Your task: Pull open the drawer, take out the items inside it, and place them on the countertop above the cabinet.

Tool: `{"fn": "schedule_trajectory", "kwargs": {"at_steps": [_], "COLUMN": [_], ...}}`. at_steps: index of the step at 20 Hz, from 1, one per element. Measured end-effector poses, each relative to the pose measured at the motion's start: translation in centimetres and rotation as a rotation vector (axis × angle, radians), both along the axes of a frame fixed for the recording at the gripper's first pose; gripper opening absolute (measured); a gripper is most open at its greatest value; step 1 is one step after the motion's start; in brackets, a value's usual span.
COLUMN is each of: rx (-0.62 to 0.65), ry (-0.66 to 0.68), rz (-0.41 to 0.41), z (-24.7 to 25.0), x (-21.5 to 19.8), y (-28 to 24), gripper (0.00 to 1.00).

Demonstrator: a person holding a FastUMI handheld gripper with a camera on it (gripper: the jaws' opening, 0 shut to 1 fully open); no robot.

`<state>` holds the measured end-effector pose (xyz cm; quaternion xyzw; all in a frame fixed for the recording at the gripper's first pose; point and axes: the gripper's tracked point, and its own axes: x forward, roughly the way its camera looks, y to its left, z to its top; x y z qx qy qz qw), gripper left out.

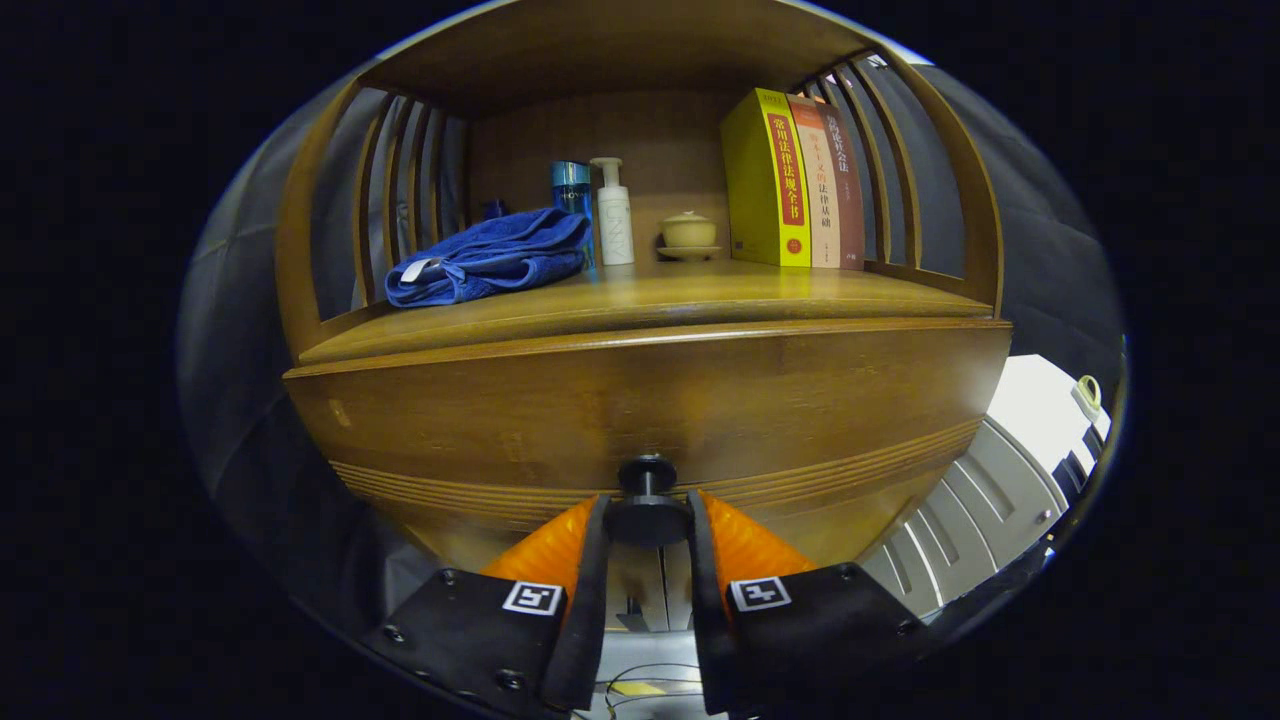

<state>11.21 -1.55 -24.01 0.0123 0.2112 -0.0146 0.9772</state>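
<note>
My fingers (647,520) are closed in on the drawer's knob (646,518), one finger pressing each side of its dark, round, flat-faced head; the gap between them is just the width of that disc. A short dark stem joins the knob to a smaller round base on the drawer (640,405) front. The front is a wide panel of smooth brown wood with a soft sheen, and a band of fine parallel grooves runs along its lower part, just behind my fingertips. The drawer sits flush under the worktop's edge, so what lies inside is hidden from me.

Above it is the worktop (700,295), polished wood of the same warm tone, with a rounded front lip. On its near left part lies a folded blue towel (490,262), thick and nubbly, a small white tag at one corner. Behind the towel stand a tall blue cylindrical bottle (571,190) and, just beside it, a white pump bottle (613,215). Next to these sits a small pale lidded bowl (688,232) on a saucer. Further right three upright books (795,180) stand touching each other, the nearest with a yellow cover. Curved wooden slats (400,190) close both sides beneath a wooden top.
</note>
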Motion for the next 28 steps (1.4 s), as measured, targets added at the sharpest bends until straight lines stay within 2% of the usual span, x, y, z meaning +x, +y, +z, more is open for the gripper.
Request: {"fn": "schedule_trajectory", "kwargs": {"at_steps": [1,16,28], "rx": [0.006,-0.017,-0.01], "ry": [-0.013,0.022,0.096], "rz": [-0.005,0.005,0.018], "z": [0.1,0.0,-1.3], "x": [-0.5,-10.4,-16.0], "y": [-0.1,0.2,0.6], "gripper": [0.43,0.43,0.43]}}
